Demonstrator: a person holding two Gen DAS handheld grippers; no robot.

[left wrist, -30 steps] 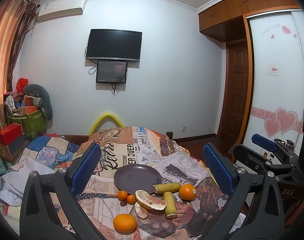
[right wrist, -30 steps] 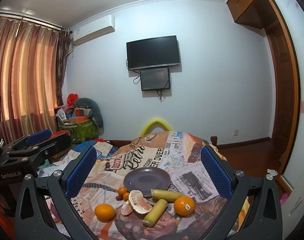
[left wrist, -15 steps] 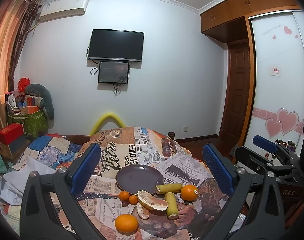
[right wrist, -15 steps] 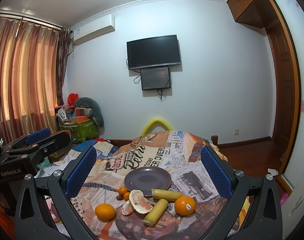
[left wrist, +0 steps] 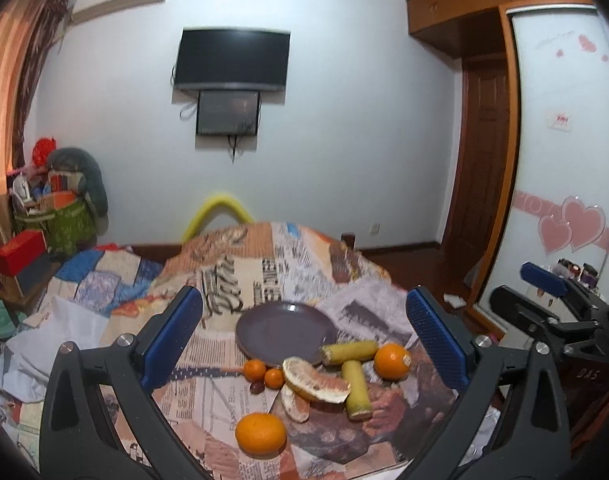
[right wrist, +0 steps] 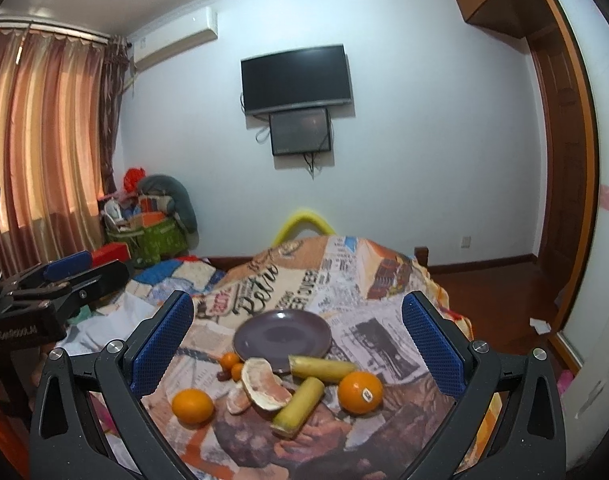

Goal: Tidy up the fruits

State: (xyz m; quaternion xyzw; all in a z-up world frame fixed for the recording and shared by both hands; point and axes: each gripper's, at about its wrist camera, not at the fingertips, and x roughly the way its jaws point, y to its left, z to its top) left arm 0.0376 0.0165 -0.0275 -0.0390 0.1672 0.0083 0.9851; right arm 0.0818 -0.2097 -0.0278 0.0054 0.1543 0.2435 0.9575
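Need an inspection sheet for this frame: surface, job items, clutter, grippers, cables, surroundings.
Surface: newspaper-print cloth, rumpled.
Job's things: empty purple plate; two large oranges, two small ones, pomelo pieces, two yellow-green stalks, all off the plate.
Clutter: small dark fruit; heaped bags.
Grippers: left hand-held gripper, right hand-held gripper, both open, empty.
Cables: dangling below wall screens.
Surroundings: curtains, door, wardrobe.

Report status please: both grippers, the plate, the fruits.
Left gripper open, right gripper open, both holding nothing. Plate bare; oranges on the cloth beside it. Path unobstructed.
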